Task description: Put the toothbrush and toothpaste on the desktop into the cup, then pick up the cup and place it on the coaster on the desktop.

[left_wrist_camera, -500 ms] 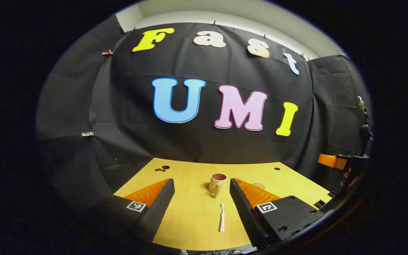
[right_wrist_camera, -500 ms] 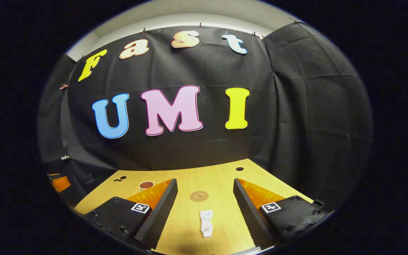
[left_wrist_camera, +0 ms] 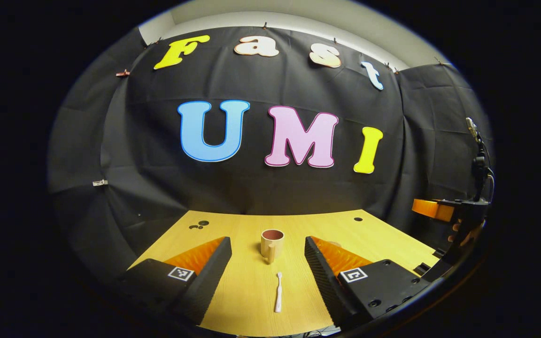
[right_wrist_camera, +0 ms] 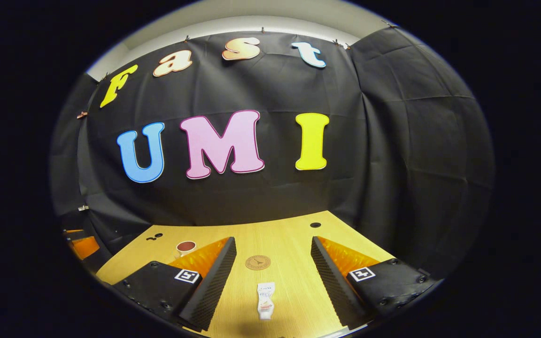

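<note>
The tabletop (left_wrist_camera: 251, 225) runs back to the black cloth wall (left_wrist_camera: 261, 188), with bare wood all round the cup (left_wrist_camera: 271, 243) and holes near the far edge.

In the left gripper view the toothbrush (left_wrist_camera: 278, 298) lies flat in front of the cup, its long axis pointing away toward the cup, one end nearest it. The cup stands upright, handle toward the camera. The left tool (left_wrist_camera: 267, 244) hangs spread wide above the tabletop, gripping nothing, the toothbrush between its fingers' lines.

In the right gripper view the toothpaste (right_wrist_camera: 266, 300) lies flat, long axis pointing toward the coaster (right_wrist_camera: 258, 262) just beyond. The right tool (right_wrist_camera: 273, 244) is likewise spread wide and empty.
</note>
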